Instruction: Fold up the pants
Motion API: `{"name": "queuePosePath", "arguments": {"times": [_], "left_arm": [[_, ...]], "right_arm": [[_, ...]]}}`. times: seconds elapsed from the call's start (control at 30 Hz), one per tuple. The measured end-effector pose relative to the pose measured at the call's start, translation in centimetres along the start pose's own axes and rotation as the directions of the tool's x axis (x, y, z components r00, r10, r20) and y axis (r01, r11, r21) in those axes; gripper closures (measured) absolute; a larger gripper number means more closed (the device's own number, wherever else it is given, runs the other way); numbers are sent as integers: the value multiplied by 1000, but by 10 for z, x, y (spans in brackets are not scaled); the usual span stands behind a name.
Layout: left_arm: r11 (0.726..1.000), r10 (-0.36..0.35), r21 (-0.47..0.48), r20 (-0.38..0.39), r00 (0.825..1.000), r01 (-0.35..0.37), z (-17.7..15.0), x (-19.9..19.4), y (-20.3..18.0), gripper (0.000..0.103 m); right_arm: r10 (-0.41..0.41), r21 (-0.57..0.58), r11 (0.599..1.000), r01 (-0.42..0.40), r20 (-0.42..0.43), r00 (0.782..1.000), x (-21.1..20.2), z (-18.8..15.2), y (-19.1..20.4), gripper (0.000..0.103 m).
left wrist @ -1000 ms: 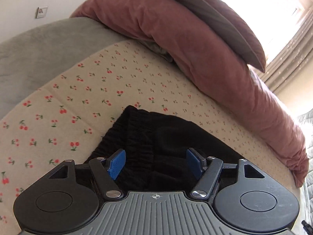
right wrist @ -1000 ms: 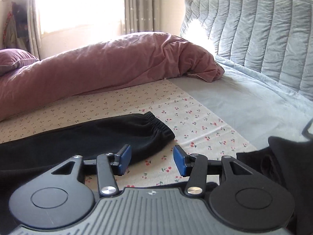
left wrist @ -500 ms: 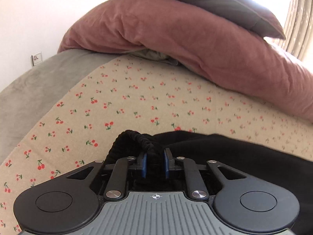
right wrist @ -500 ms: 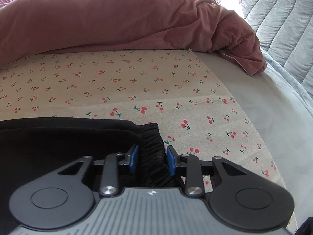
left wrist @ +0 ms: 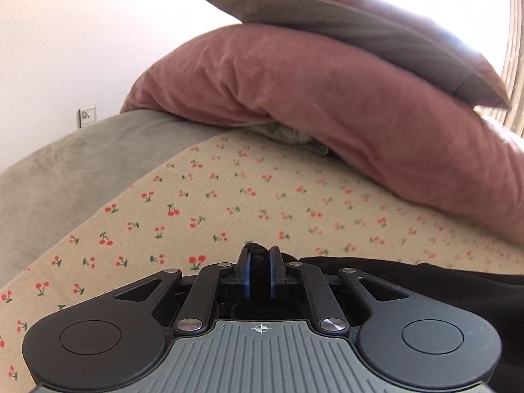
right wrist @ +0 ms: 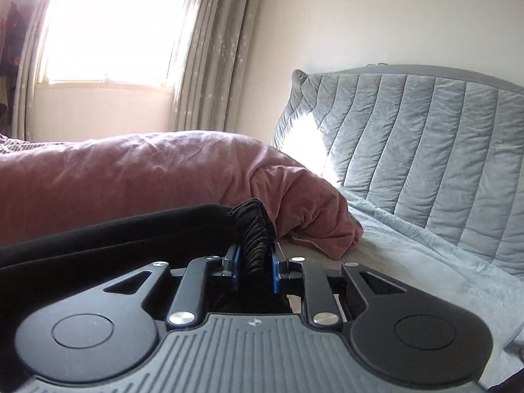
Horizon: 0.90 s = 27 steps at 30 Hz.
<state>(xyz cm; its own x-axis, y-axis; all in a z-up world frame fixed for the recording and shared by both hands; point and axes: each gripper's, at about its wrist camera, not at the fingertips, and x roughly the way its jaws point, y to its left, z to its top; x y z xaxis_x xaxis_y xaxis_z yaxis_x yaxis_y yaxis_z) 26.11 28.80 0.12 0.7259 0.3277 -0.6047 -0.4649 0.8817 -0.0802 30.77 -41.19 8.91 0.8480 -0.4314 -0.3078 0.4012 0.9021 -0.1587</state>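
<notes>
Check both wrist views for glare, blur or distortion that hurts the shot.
Left wrist: window blown out top right, fisheye bends the sheet, far cherries soft. Right wrist: window overexposed, glare patch on headboard; pants nearly featureless black.

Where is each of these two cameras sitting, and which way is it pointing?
Left wrist: sits on the left gripper, looking along its fingers over the cherry sheet to the pink duvet and a pillow; only the gripper shows, shut on the black pants.
Right wrist: sits on the right gripper, facing the grey headboard and window; only the gripper shows, its jaws just closed on a gathered hem.
Shared: the pants and the duvet.
</notes>
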Motion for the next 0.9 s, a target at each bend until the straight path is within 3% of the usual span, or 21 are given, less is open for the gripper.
{"name": "queuePosePath", "arguments": {"times": [0.07,0.17,0.23,0.3,0.4,0.47,0.53,0.6,0.63,0.67,0.7,0.73,0.8,0.9], "left_arm": [[999,21,36,36,999,-23,-6,3,-4,94],[1000,15,17,53,998,-16,-2,-3,1,94],[1000,8,8,71,997,-8,3,-11,7,94],[1000,-17,-15,89,996,18,8,-19,13,94],[997,-42,-53,113,993,48,13,-26,15,94],[999,-21,-25,123,992,24,10,-24,8,94],[999,31,7,99,995,-32,4,-11,4,93],[998,65,-2,76,995,-65,-5,3,8,93],[997,75,-2,65,995,-75,-9,8,10,92],[997,71,-5,62,996,-71,-11,10,12,91],[998,60,-7,60,996,-60,-10,9,14,91],[999,54,-11,48,997,-54,-8,8,16,88],[999,36,-30,16,999,-36,-1,3,24,86],[997,24,-72,11,1000,-23,7,-21,46,64]], "right_arm": [[38,-11,999,-40,-164,986,49,-21,22,90],[-32,-121,993,0,-263,964,92,-53,52,89],[-47,-121,992,19,-235,971,95,-60,59,89],[-16,-44,999,7,-210,977,89,-52,56,89],[42,51,998,-40,-43,998,60,-18,42,90],[48,163,985,-60,78,996,42,5,25,89],[10,228,973,-29,83,997,41,17,21,89],[-25,121,992,25,-4,1000,65,12,42,87],[-66,-42,997,63,-94,993,85,-2,64,85],[-124,-220,972,80,-196,973,101,-21,86,85],[-170,-318,944,86,-246,954,107,-37,99,85],[-183,-330,939,97,-242,953,102,-49,104,81],[-136,-211,973,90,-212,968,77,-56,93,78],[-105,-149,986,71,-236,966,43,-57,73,72]]}}
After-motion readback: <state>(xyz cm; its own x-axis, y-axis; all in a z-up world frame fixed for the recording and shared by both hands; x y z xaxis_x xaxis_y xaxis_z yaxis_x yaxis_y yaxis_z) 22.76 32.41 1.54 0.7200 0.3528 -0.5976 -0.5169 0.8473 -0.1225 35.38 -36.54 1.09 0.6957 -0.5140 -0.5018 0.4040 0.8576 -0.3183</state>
